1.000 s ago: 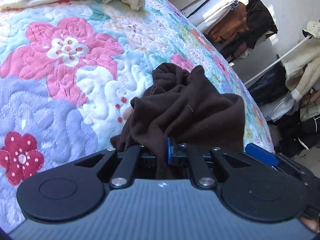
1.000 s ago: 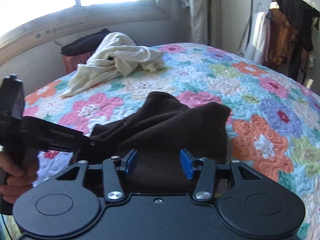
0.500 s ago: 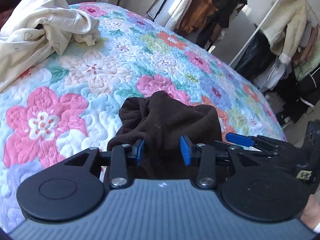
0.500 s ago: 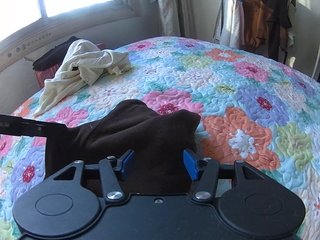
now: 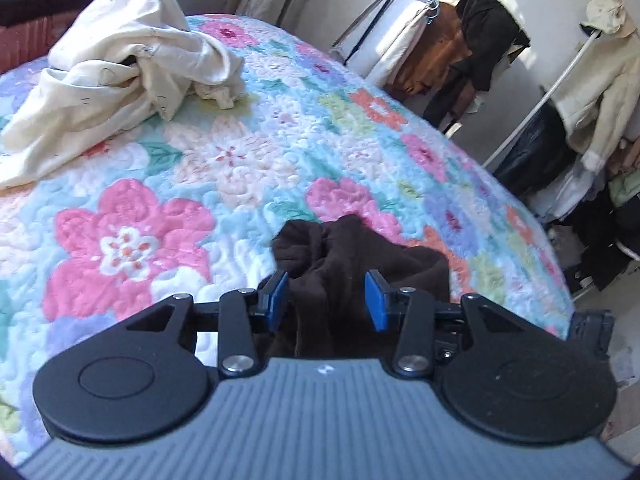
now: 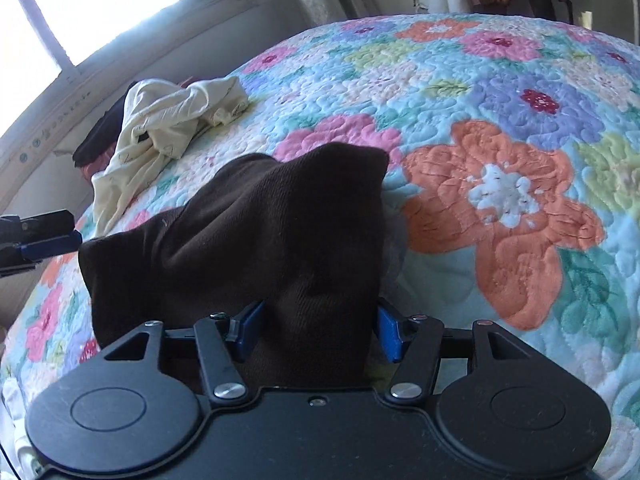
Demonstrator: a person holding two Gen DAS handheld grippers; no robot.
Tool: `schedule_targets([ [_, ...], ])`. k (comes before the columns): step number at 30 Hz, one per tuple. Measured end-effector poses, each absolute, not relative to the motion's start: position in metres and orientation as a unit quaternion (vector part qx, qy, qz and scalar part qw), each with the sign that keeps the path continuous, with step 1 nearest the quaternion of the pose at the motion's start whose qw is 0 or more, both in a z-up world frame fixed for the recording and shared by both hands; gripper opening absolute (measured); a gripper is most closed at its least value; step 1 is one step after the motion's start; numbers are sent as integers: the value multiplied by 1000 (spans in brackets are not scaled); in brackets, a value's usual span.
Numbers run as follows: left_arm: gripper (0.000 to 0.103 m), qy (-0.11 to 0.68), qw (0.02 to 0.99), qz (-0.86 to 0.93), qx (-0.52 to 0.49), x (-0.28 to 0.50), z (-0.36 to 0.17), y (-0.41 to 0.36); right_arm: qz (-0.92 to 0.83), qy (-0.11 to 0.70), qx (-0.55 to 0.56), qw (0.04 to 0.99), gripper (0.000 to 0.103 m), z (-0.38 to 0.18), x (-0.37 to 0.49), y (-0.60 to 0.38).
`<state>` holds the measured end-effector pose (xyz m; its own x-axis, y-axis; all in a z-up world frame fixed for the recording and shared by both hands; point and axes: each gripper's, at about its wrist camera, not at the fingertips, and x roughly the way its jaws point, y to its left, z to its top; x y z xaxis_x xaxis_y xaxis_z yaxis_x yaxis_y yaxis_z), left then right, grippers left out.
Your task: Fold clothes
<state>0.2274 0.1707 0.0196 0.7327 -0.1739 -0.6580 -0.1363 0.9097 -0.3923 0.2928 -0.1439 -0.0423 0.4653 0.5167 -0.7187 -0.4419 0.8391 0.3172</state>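
A dark brown garment [image 5: 352, 264] lies bunched on the floral quilt [image 5: 224, 168] at the bed's near edge. My left gripper [image 5: 326, 300] is open, its blue pads on either side of the cloth's folds. In the right wrist view the same brown garment [image 6: 256, 240] is heaped in front of my right gripper [image 6: 318, 330], which is open with cloth between its jaws. The left gripper's tip [image 6: 48, 242] shows at the left edge of the right wrist view.
A crumpled cream garment [image 5: 120, 76] lies at the far side of the bed, also in the right wrist view [image 6: 168, 120]. A clothes rack [image 5: 452, 40] with hanging clothes stands beyond the bed. A window [image 6: 96, 12] is behind the bed.
My left gripper was shut on the brown garment and has opened, letting it go. Both grippers have drawn back and turned; the garment has settled in a heap on the quilt.
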Motion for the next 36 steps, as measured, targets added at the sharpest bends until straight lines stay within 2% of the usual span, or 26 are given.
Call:
schedule_targets([
  [2,41,342,928,56,-136,222,30,158,283,423,5,861,71,-41,286,-133],
  [4,48,324,939,73,-91,223,37,147,283,417,-22,863,72,-41,284,-127],
  [8,50,376,915,-67,-130,271,21,138,287,419,8,861,72,-40,293,-138],
  [9,54,392,907,-90,-125,288,12,133,285,418,26,862,72,-39,296,-142],
  [14,57,465,864,-139,-131,355,-36,117,280,409,87,864,72,-37,312,-156],
  [16,62,471,853,-163,-156,367,-49,118,282,404,89,865,72,-38,319,-156],
  [17,69,473,848,-174,-163,371,-55,117,283,407,90,864,72,-39,322,-155],
  [19,66,460,857,-177,-154,372,-61,113,288,416,91,858,72,-44,327,-152],
  [20,45,452,862,-177,-148,372,-63,110,291,422,91,854,75,-48,329,-149],
  [21,18,445,870,-170,-127,370,-63,107,292,427,90,851,78,-52,331,-147],
  [22,18,431,881,-158,-114,363,-59,105,291,431,90,850,80,-56,332,-146],
  [24,15,385,908,-128,-106,344,-47,104,294,419,97,853,77,-60,329,-147],
  [26,15,341,928,-101,-113,323,-32,109,300,398,103,861,51,-57,324,-152],
  [29,15,318,938,-70,-120,309,-24,112,303,384,94,867,46,-53,321,-152],
  [32,18,340,935,-38,-91,324,-44,109,290,380,53,877,49,-56,321,-142],
  [33,27,357,927,-29,-113,329,-53,117,282,379,45,880,53,-56,321,-140],
  [34,34,363,924,-25,-115,325,-55,119,270,379,44,884,62,-56,319,-140],
  [35,39,367,923,-22,-112,319,-55,119,258,379,45,888,65,-53,314,-142],
  [36,40,371,922,-20,-109,313,-55,120,246,377,46,892,66,-48,308,-144],
])
